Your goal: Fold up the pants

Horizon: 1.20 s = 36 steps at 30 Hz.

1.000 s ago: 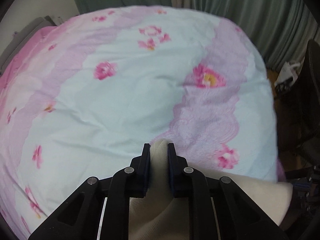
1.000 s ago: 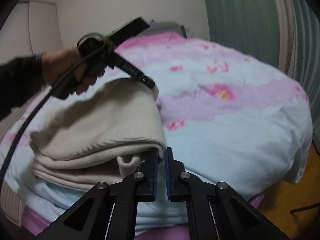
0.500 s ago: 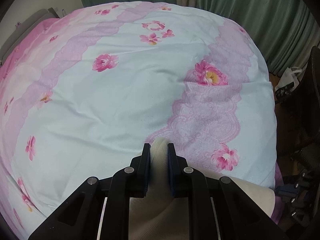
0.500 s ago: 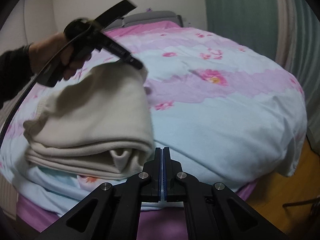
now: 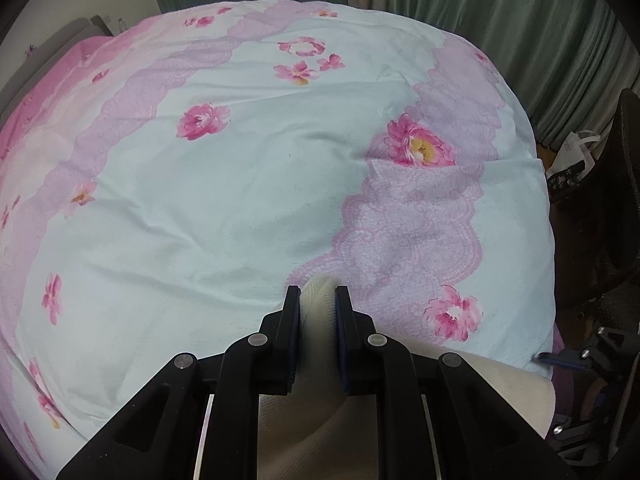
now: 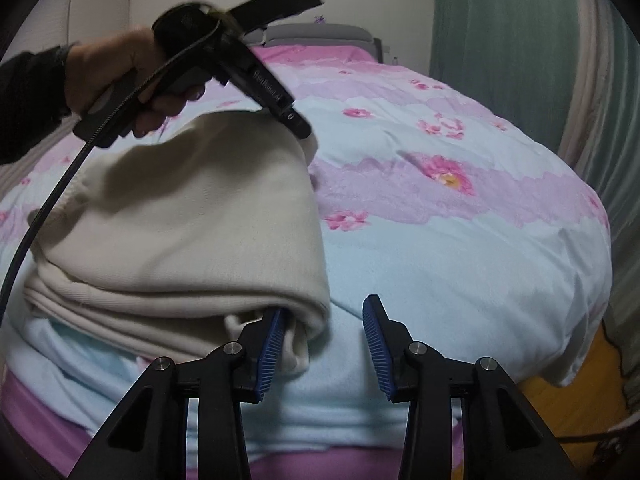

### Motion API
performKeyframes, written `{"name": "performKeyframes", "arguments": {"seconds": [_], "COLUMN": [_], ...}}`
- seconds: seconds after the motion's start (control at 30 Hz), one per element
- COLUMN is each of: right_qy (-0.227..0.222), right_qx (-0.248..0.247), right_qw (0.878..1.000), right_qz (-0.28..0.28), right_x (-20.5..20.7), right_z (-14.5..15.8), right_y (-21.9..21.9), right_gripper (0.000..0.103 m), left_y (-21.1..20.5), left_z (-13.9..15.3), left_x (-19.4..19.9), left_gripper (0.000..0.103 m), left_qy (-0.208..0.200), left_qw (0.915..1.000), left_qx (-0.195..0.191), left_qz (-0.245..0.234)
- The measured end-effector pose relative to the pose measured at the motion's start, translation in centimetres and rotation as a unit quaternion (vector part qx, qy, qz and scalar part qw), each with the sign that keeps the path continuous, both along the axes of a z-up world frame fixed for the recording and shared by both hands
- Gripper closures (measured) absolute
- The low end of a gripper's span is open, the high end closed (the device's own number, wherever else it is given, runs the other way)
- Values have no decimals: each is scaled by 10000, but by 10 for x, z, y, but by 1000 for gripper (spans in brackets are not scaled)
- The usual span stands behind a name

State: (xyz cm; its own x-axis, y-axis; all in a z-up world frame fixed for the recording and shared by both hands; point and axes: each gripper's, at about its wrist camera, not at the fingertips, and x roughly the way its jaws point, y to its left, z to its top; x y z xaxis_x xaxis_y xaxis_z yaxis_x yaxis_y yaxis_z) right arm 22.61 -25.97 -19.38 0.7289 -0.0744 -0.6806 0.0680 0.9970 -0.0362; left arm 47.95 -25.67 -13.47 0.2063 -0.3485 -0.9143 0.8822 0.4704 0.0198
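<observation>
The cream pants (image 6: pixel 192 220) lie folded in a thick stack on the near left part of the bed. My left gripper (image 5: pixel 318 300) is shut on the far upper corner of the top layer and holds it lifted. The right wrist view shows that gripper (image 6: pixel 300 130) from the side, held by a hand (image 6: pixel 120 76) in a dark sleeve. My right gripper (image 6: pixel 324 320) sits low at the stack's near corner and its jaws are opening. A drooping fold of the pants lies between them against the left pad (image 6: pixel 274 340). The right pad stands apart from the cloth.
The bed carries a pale blue duvet (image 6: pixel 460 272) with pink flowers and lilac lace bands. Green curtains (image 5: pixel 500 20) hang behind it and a grey headboard (image 6: pixel 320 36) stands at the far end. Wooden floor (image 6: pixel 572 396) shows at the right; a dark chair (image 5: pixel 600 220) and a bag stand beside the bed.
The right gripper's jaws, pressed together before, now stand parted around the pants' near corner, and it sits a little lower and closer. The left gripper keeps its grip on the cloth.
</observation>
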Motion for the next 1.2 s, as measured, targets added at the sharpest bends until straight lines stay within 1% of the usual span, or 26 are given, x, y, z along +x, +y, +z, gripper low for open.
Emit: {"name": "performKeyframes", "arguments": {"seconds": [0.03,0.07,0.1,0.2,0.3,0.37,0.43,0.53,0.57,0.6,0.7,0.77,0.83,0.9,0.97,1.0,1.03,1.1,1.17,1.2], "right_qy": [7,-6,-49,-243,-621,-831,-701,-202,-67,15,-132,-174,-197,-157,-97,-118,-168,-217,-296,-449], "right_qx": [7,29,147,233,233,185,279,330,374,432,386,416,384,410,438,488,552,719,872,924], "right_qw": [10000,10000,9997,9993,9976,9962,9970,9992,9993,9991,9991,9989,9989,9989,9989,9987,9983,9971,9955,9943], "right_qz": [42,89,196,149,175,200,187,112,69,30,82,123,186,188,100,64,32,83,208,301], "right_x": [5,9,13,10,-8,-22,-27,-24,-23,-22,-26,-31,-36,-34,-31,-34,-36,-41,-49,-56], "right_z": [-1,-1,-1,7,26,39,37,8,0,-3,4,6,7,7,11,14,18,28,38,48], "right_y": [1,2,2,1,2,6,6,2,1,-1,2,3,6,4,-2,-3,-7,-15,-23,-29], "right_gripper": [64,70,89,93,94,95,95,95,95,95,95,95,94,91,83,74,69,67,66,58], "left_y": [-1,-1,0,3,7,8,5,1,0,-2,-4,-2,2,8,13,16,20,28,39,47], "left_z": [-1,-2,-2,4,14,14,1,-20,-24,-24,-14,-7,-5,-1,6,11,18,31,45,52], "left_x": [1,3,5,8,4,1,1,6,7,5,-11,-22,-26,-33,-42,-49,-57,-75,-96,-110], "left_gripper": [86,86,86,86,86,86,86,86,86,86,86,86,85,80,58,53,47,43,35,34], "left_qy": [6,13,26,29,-243,-259,-227,-156,-196,-325,-817,-1064,-1041,-1103,-1080,-1123,-1216,-1382,-1560,-1711], "left_qw": [10000,10000,10000,9995,9989,9987,9988,9979,9971,9963,9928,9902,9897,9875,9867,9855,9835,9787,9714,9644], "left_qx": [13,26,21,-86,-169,-263,-167,-93,-105,-146,-204,-269,-411,-514,-629,-687,-752,-895,-1094,-1208], "left_qz": [2,34,79,292,364,349,399,630,729,777,856,865,894,1003,1039,1067,1109,1228,1418,1615]}}
